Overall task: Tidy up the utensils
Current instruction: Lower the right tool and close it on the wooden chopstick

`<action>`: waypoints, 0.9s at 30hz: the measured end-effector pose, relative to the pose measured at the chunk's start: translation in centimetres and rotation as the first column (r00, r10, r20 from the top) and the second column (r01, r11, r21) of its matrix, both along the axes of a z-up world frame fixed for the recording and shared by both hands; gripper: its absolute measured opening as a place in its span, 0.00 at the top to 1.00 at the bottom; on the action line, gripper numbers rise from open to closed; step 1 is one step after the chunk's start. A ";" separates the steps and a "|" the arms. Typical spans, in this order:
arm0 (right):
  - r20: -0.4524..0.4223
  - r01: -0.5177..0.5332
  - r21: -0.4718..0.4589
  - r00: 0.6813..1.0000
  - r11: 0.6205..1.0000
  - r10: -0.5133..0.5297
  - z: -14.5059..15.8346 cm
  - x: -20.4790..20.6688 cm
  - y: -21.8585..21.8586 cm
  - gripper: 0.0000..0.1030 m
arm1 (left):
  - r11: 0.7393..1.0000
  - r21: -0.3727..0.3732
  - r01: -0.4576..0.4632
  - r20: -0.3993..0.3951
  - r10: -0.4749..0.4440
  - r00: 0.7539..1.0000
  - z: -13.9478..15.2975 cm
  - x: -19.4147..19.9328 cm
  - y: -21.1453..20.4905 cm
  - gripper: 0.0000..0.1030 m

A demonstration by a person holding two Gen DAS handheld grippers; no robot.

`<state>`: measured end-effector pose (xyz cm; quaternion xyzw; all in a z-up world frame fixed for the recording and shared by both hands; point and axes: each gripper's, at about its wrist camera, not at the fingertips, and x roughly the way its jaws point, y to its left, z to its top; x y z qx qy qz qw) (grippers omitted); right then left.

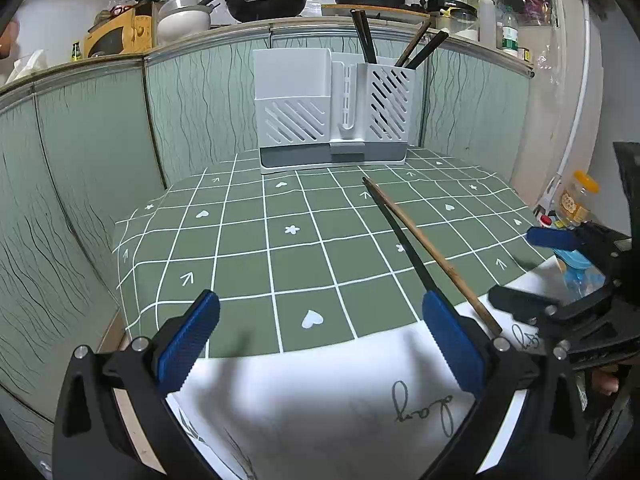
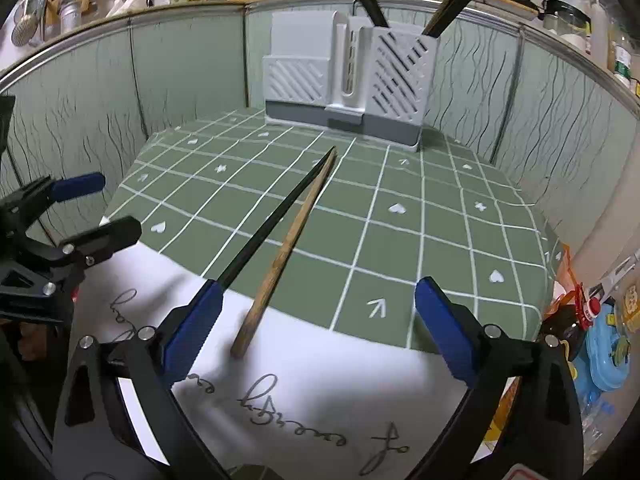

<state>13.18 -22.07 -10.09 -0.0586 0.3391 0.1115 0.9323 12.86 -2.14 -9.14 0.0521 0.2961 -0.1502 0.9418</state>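
Two light, stiff, slippery chopsticks, one black plastic [image 2: 272,224] and one brown wooden [image 2: 288,252], are lying before the white slotted utensil holder [image 2: 348,80]; both grippers, left [image 1: 320,344] and right [image 2: 316,328], are gaping empty; thick near ends look best for gripping.

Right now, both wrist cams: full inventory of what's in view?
black chopstick: 1, black, flat on the cloth, tip meeting the wooden one's, thick end by the right gripper's left finger
wooden chopstick: 1, brown, flat, thick end on the white cloth
utensil holder: 1, white with grey base, far end of the table
chopsticks in holder: several, dark and brown, right compartment; exact count unclear
checked tablecloth: 1, green with white grid
white cloth: 1, white with script writing, near edge
shelf clutter: pans, bowl, bottles behind the barrier
blue toy: 1, beside the table on the right
left gripper: blue pads, open, empty
right gripper: blue pads, open, wooden chopstick's end between the fingers, not gripped
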 end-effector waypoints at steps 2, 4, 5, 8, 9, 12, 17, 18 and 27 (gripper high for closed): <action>-0.008 -0.008 -0.007 1.000 1.000 0.008 -0.3 0.2 0.4 0.16 | 1.000 -0.004 0.001 -0.002 -0.001 1.000 0.0 0.0 0.1 0.05; -0.016 -0.007 -0.014 1.000 1.000 0.006 -0.6 0.5 0.7 0.19 | 1.000 -0.006 -0.002 -0.004 0.002 1.000 0.0 0.0 0.2 0.05; -0.022 -0.005 -0.018 1.000 1.000 0.005 -0.7 0.8 0.9 0.23 | 1.000 -0.008 -0.004 -0.005 0.004 1.000 0.0 0.0 0.3 0.05; -0.044 0.003 -0.019 0.999 1.000 -0.004 -1.2 1.4 1.3 0.35 | 1.000 -0.017 -0.009 -0.011 0.009 1.000 -0.1 0.1 0.5 0.05; -0.052 0.004 -0.017 0.999 1.000 -0.005 -1.4 1.6 1.4 0.41 | 1.000 -0.019 -0.012 -0.013 0.011 1.000 -0.1 0.1 0.6 0.05; -0.053 0.001 0.008 0.999 1.000 -0.001 -1.5 1.7 1.6 0.54 | 1.000 -0.016 -0.015 -0.017 0.015 1.000 -0.2 0.1 0.7 0.05; -0.076 0.034 0.064 0.997 0.997 -0.029 -1.8 2.1 1.4 0.78 | 1.000 -0.010 -0.019 -0.027 0.018 0.999 -0.4 0.1 0.8 0.05; -0.087 0.044 0.090 0.996 0.995 -0.037 -1.9 2.2 1.2 0.81 | 1.000 -0.010 -0.019 -0.026 0.019 0.999 -0.4 0.1 0.9 0.05; -0.121 0.116 0.154 0.988 0.981 -0.098 -2.0 2.6 0.0 0.94 | 1.000 0.002 -0.015 -0.026 0.015 1.000 -0.3 0.1 0.4 0.05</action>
